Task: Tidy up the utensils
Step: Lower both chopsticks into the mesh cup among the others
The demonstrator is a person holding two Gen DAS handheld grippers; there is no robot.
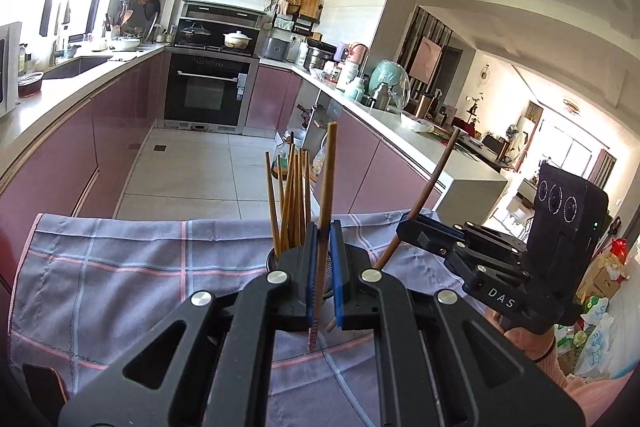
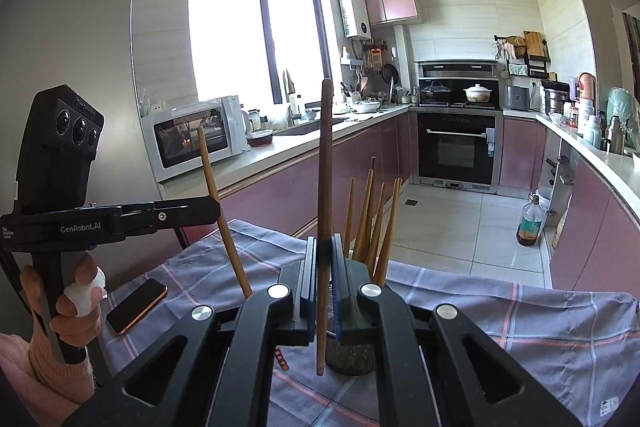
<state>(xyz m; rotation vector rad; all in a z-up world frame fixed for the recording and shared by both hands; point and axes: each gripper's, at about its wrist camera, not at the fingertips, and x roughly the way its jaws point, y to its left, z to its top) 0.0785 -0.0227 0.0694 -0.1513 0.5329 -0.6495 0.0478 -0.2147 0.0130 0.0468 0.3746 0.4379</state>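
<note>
My left gripper (image 1: pixel 324 227) is shut on a light wooden chopstick (image 1: pixel 329 167) held upright, its patterned tip just above the cloth. My right gripper (image 2: pixel 325 243) is shut on a dark brown chopstick (image 2: pixel 325 155), also upright. A metal mesh holder (image 2: pixel 352 351) stands on the checked cloth just behind both grippers, with several wooden chopsticks (image 2: pixel 370 219) standing in it; they also show in the left wrist view (image 1: pixel 292 195). The right gripper (image 1: pixel 416 227) appears in the left wrist view with its dark chopstick (image 1: pixel 432 187). The left gripper (image 2: pixel 216 205) appears in the right wrist view.
A grey checked cloth (image 1: pixel 120 259) covers the table. A phone (image 2: pixel 136 305) lies on it at the left. Beyond are kitchen counters (image 1: pixel 60 99), an oven (image 1: pixel 206 91), a microwave (image 2: pixel 192 135) and a bottle on the floor (image 2: pixel 530 223).
</note>
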